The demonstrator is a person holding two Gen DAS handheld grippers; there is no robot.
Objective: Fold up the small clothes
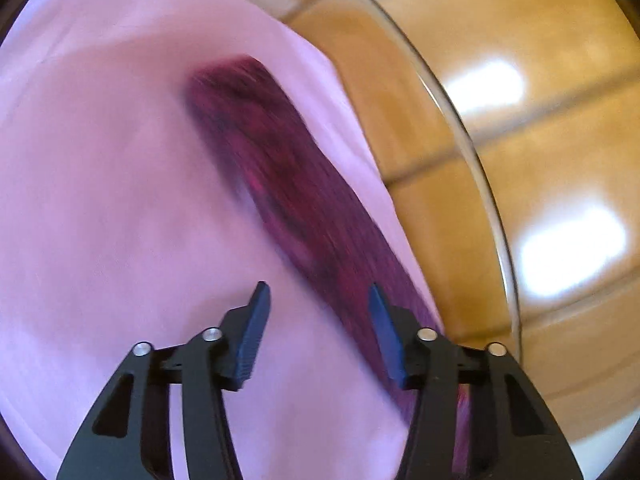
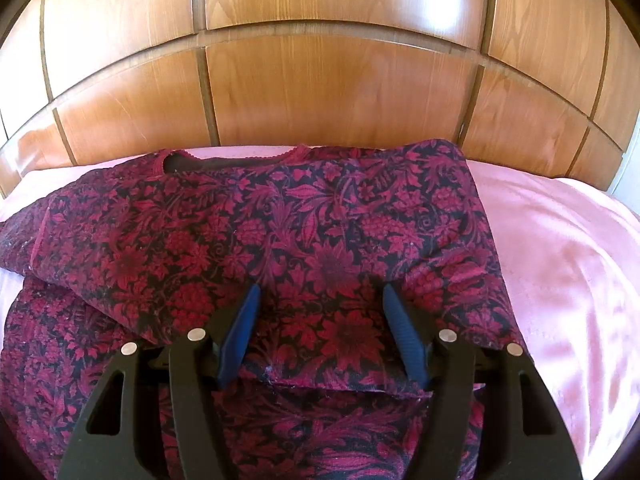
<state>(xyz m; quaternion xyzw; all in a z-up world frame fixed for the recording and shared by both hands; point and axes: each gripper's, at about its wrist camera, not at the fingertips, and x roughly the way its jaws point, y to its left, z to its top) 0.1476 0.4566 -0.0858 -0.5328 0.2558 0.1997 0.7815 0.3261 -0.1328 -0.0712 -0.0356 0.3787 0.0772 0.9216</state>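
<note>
A dark red and black floral garment (image 2: 280,232) lies on a pink sheet (image 2: 560,264), neckline toward the headboard, with its right side folded over onto the body. My right gripper (image 2: 320,300) is open and empty just above the folded flap. In the left wrist view the garment (image 1: 288,184) is a blurred dark red strip on the pink sheet (image 1: 112,200). My left gripper (image 1: 316,300) is open and empty, with its right finger over the garment's edge.
A wooden panelled headboard (image 2: 320,88) rises behind the bed. In the left wrist view a wooden panelled surface (image 1: 520,140) and a thin curved rim (image 1: 472,144) lie to the right of the sheet.
</note>
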